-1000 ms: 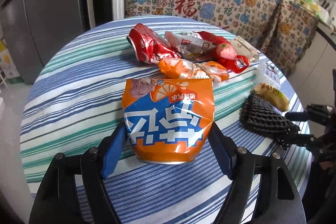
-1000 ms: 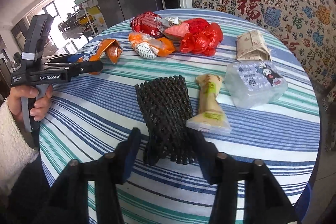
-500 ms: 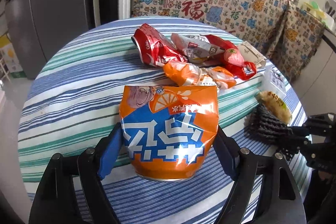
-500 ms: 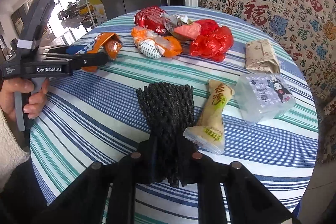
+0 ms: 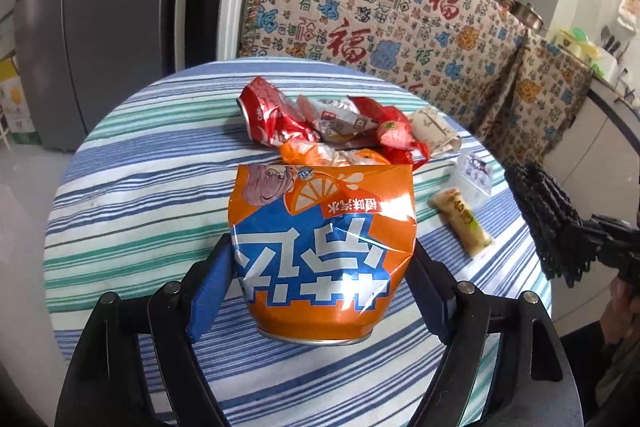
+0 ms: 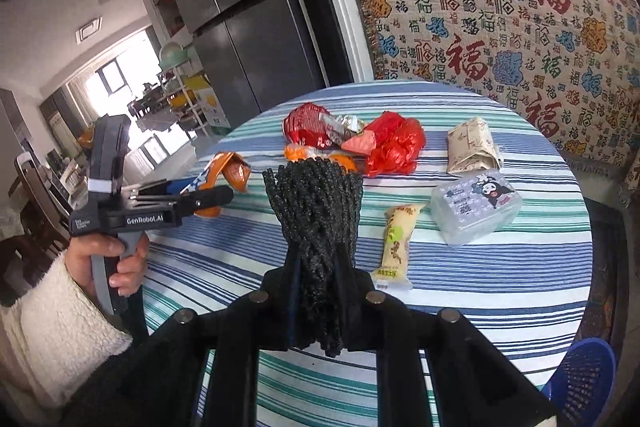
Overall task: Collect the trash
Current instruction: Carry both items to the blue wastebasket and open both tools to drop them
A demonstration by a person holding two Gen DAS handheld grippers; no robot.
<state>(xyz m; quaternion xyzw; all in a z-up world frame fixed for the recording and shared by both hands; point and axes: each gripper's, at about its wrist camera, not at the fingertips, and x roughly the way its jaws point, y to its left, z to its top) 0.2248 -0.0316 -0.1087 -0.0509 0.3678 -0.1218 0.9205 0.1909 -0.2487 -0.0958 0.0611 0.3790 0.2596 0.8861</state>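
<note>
Black foam mesh, a netted fruit sleeve (image 6: 316,227), is pinched tight in the right gripper (image 6: 318,291); its jaws are squeezed almost together on the sleeve's lower end, and that end bunches into a blur below the pads. The sleeve's long axis runs straight out along the fingers, flared end pointing away over the table, clear of the cloth. In the left wrist view the same sleeve (image 5: 548,223) hangs at the right edge, the gripper holding it half cut off.

Over to the left gripper (image 5: 320,263): jaws stand wide, blue pads pressed on both flanks of a crushed orange-and-blue drink can (image 5: 324,247). The can's silver base faces the camera, its flattened top points away, lettering upside down. Whether it touches the cloth I cannot tell. From the right wrist view the can (image 6: 224,175) is mostly hidden behind the gripper's black fingers, held by a hand (image 6: 108,259) in a fleecy white sleeve.

Beyond, on the round table under a blue, green and white striped cloth (image 6: 460,287): a yellow snack wrapper (image 6: 396,239) just beside the sleeve, a clear plastic tissue pack (image 6: 476,207), a folded paper wrapper (image 6: 472,147), a crumpled red plastic bag (image 6: 396,143) and a crushed red can (image 6: 308,127). A blue basket (image 6: 584,371) is cut off at the lower right.
</note>
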